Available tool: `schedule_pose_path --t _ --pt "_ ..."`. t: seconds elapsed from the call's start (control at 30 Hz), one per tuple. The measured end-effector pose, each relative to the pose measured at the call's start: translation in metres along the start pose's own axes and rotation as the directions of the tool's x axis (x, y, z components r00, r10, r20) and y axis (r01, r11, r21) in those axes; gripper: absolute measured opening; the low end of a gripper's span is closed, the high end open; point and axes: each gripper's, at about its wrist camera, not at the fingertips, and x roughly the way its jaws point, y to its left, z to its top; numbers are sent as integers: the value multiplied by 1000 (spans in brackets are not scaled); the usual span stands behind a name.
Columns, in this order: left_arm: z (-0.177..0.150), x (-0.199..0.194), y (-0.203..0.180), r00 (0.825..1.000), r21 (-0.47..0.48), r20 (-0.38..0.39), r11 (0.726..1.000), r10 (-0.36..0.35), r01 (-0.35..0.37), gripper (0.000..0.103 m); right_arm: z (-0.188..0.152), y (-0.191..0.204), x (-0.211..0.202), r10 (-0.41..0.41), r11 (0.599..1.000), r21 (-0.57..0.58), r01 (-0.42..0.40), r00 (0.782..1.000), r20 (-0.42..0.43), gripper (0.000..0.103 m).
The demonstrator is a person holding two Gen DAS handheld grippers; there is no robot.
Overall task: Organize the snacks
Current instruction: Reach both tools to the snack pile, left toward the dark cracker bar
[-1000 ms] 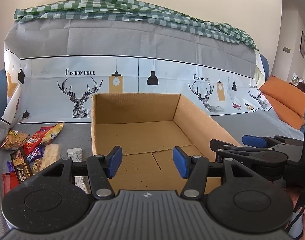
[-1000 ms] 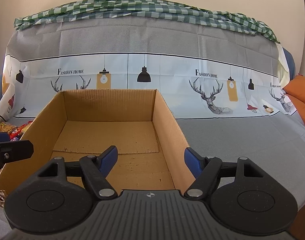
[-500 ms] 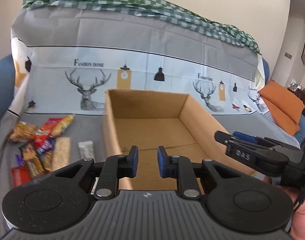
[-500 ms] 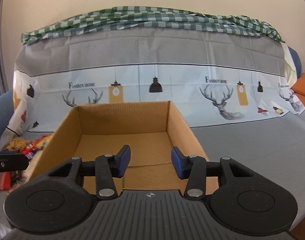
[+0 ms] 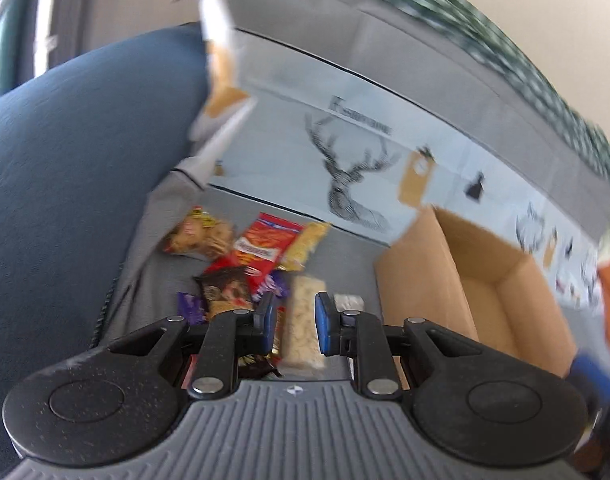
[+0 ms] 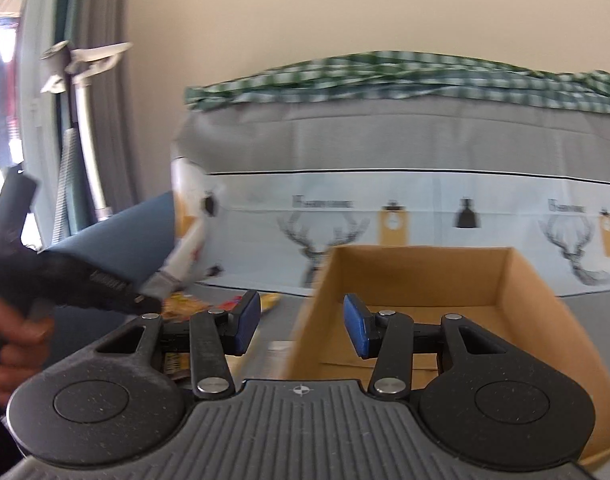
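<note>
Approach step: left gripper (image 5: 292,322), fingers narrowly parted and empty, points at the snack pile (image 5: 249,264) left of the empty cardboard box (image 5: 477,280); next, descend onto one packet.

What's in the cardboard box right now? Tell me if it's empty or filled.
Empty, as far as shown. The cardboard box shows only bare brown floor and walls; the snacks lie outside it on the grey cover.

The open brown cardboard box (image 5: 485,280) stands empty, clear from above. A strip of bare grey cover (image 5: 345,256) separates its left wall from the crowded heap of snack packets (image 5: 249,264). The blue upholstered armrest (image 5: 73,184) walls in the heap's left side.
</note>
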Motion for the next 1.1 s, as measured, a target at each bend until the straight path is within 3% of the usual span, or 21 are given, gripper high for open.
schedule_pose_path --t 0.13,0.23,0.3,0.37,0.6,0.73,1.1 --pt "4 12 25 998 -96 -58 995 12 -17 22 -13 44 16 100 992 -79 -102 994 -34 54" --pt "2 21 25 995 -84 -96 996 14 -22 22 -27 67 38 134 982 -123 -144 987 -85 69" --pt "2 28 24 994 -72 -109 997 30 -38 22 -35 79 55 137 982 -111 -155 979 -154 70" --pt "0 36 25 991 -76 -128 996 43 -53 25 -43 85 66 156 980 -95 -174 973 -171 83" --pt "-3 57 35 981 -82 -181 993 72 -88 52 -75 96 103 109 977 -146 -153 956 -273 91" --pt "-1 66 41 978 -107 -200 991 53 -75 69 -83 95 123 100 980 -130 -152 936 -337 95" --pt "-3 92 22 962 -16 -252 994 104 -112 76 -101 92 153 73 985 -107 -139 880 -469 95"
